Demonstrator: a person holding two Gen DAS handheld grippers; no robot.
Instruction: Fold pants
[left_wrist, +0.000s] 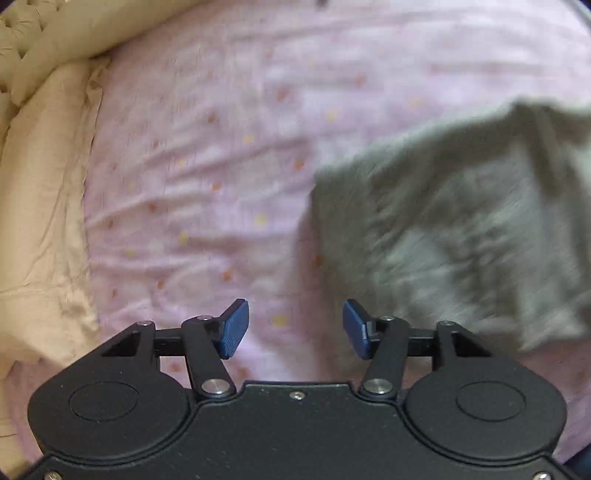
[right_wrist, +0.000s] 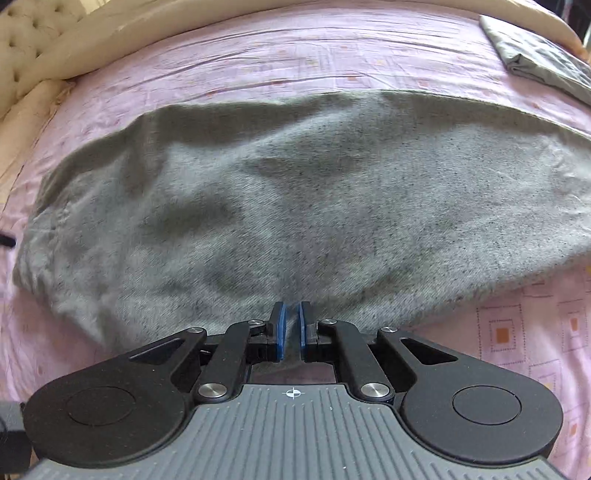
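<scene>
The right gripper (right_wrist: 291, 325) pinches the near edge of the grey marled fabric pants (right_wrist: 295, 206), which spread ahead of its narrow blue fingers (right_wrist: 281, 328) across the pink patterned bedsheet (right_wrist: 517, 332). The left gripper (left_wrist: 295, 328) hangs with fingers apart and empty above the sheet, the pants lying just beyond its right finger.

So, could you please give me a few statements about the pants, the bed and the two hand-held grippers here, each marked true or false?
1. The left hand-held gripper is open with nothing between its pads. True.
2. The right hand-held gripper stands wide open. False: it is pinched shut on the grey pants.
3. The pants lie on a pink bedsheet. True.
4. The pants are blue denim. False: they are grey knit fabric.
5. A folded grey cloth lies at the far right of the bed. True.
</scene>
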